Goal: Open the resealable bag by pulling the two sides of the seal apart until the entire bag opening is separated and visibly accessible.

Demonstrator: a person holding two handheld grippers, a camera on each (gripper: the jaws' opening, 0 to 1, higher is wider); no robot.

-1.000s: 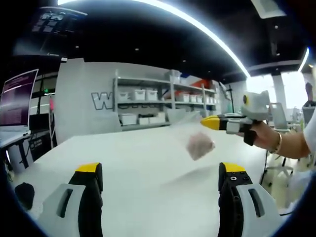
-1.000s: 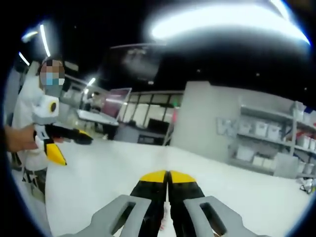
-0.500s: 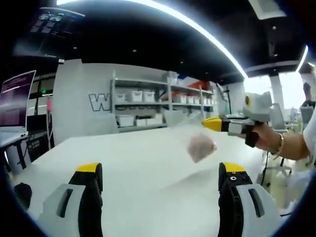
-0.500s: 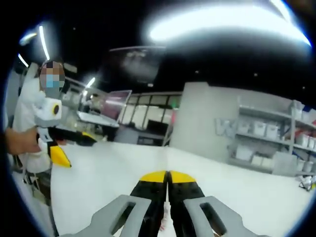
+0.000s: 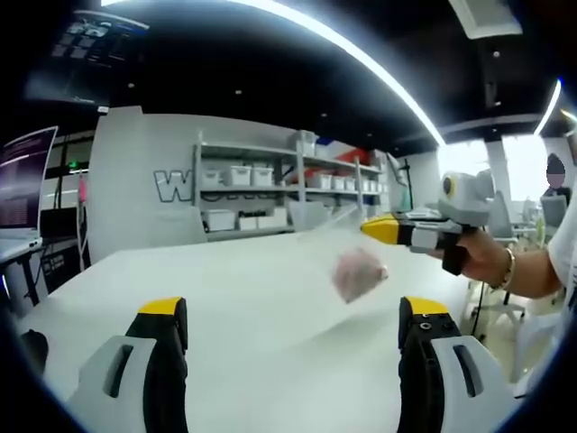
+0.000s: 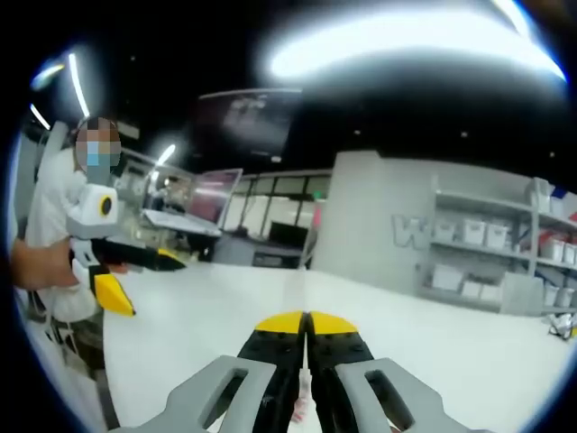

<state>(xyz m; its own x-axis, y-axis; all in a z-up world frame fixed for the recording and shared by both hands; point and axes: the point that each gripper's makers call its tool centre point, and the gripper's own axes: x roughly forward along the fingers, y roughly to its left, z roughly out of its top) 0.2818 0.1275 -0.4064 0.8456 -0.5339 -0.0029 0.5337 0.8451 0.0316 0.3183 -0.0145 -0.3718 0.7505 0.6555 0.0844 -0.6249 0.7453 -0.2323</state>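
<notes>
R gripper (image 5: 374, 227), jaws pinched on the clear resealable bag (image 5: 347, 262), is dangling it above the counter (image 5: 234, 298); L gripper (image 5: 293, 311), jaws wide w/ nothing held, is needing the opposite seal lip.

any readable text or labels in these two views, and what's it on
"W": large letter on the grey wall behind the shelving unit; the letters after it are hidden by the shelves.
Monitor at the left: lines of text, too small to read.
Clear bag and storage bins: no readable label.
</notes>
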